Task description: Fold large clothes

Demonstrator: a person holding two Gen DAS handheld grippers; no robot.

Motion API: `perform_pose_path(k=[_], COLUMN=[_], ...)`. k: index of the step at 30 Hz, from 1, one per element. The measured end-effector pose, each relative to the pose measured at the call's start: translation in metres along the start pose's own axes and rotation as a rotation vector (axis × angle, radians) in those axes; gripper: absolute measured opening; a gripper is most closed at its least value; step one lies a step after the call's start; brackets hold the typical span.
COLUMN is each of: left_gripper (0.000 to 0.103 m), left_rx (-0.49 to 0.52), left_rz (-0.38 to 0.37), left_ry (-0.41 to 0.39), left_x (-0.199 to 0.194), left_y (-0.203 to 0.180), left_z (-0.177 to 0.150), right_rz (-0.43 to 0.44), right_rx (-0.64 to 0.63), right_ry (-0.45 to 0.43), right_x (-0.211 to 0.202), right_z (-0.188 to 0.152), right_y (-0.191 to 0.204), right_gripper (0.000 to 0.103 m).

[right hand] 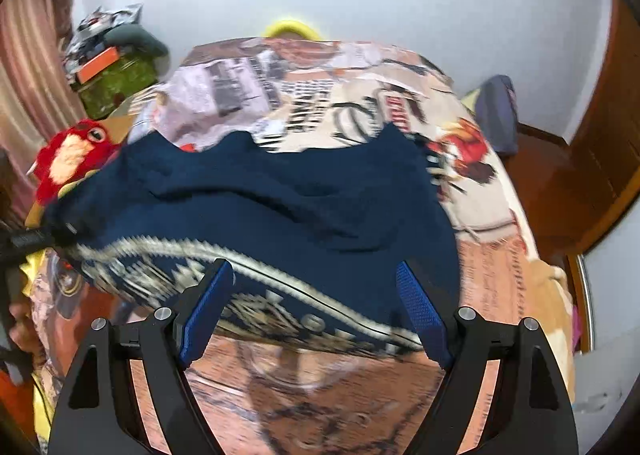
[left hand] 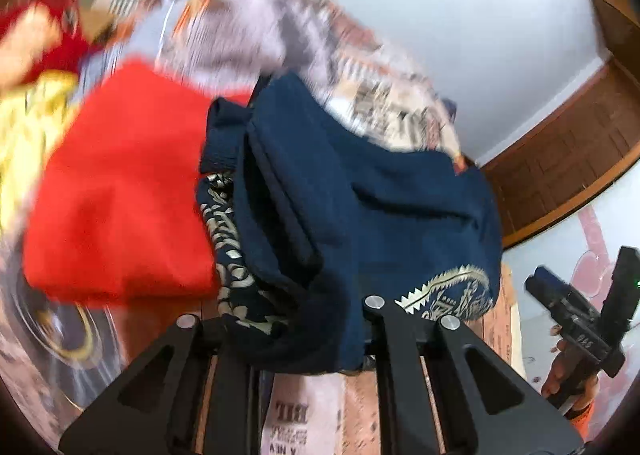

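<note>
Left gripper (left hand: 298,335): black linkage low in its own view, jaws drawn together and clamped on a bunched fold of the navy garment (left hand: 360,195), which hangs lifted in front of the lens.
Right gripper (right hand: 316,311): angled downward, blue ribbed pads (right hand: 208,315) spread wide, nothing between them; garment hem just beyond the tips.
Navy garment: soft knit, cream zigzag-and-motif border, draped across the bed (right hand: 492,267).
Left view only: red cloth (left hand: 120,195) beside the garment; person's hand (left hand: 568,371) holding the other gripper at far right.
Right view only: red plush bird (right hand: 76,155) at left, patterned bedspread (right hand: 320,95), brown wooden door (right hand: 600,143).
</note>
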State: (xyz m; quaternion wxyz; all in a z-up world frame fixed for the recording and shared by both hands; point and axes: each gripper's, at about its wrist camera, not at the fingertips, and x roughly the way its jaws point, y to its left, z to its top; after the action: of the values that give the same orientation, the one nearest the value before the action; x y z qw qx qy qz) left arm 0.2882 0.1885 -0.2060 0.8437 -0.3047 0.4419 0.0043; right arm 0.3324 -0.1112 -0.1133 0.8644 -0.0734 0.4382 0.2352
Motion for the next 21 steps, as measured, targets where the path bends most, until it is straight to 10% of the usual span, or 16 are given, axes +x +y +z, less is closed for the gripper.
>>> perform_pose_path(k=[4,7,13,21], left_gripper=[0.028,0.058,0.06,0.012], left_rx=[-0.117,-0.208,-0.303,-0.136], left_rz=[-0.047,-0.089,-0.133,-0.094], left_ry=[0.058,0.069,0.107,-0.006], left_x=[0.025,0.038,0.074,0.041], left_y=[0.025,0.032,0.029,-0.029], left_z=[-0.018,-0.03,-0.039,-0.004], right_rz=[0.042,0.048,0.009,-0.006], right_rx=[-0.016,-0.043,-0.065,-0.041], right_ry=[0.022,0.042,0.066,0.057], right_x=[0.009,0.017,0.021,0.018], right_z=[-0.004,-0.009,-0.014,-0.014], right_y=[0.021,0.028,0.019,-0.002], right_gripper=[0.081,0.081,0.081,0.081])
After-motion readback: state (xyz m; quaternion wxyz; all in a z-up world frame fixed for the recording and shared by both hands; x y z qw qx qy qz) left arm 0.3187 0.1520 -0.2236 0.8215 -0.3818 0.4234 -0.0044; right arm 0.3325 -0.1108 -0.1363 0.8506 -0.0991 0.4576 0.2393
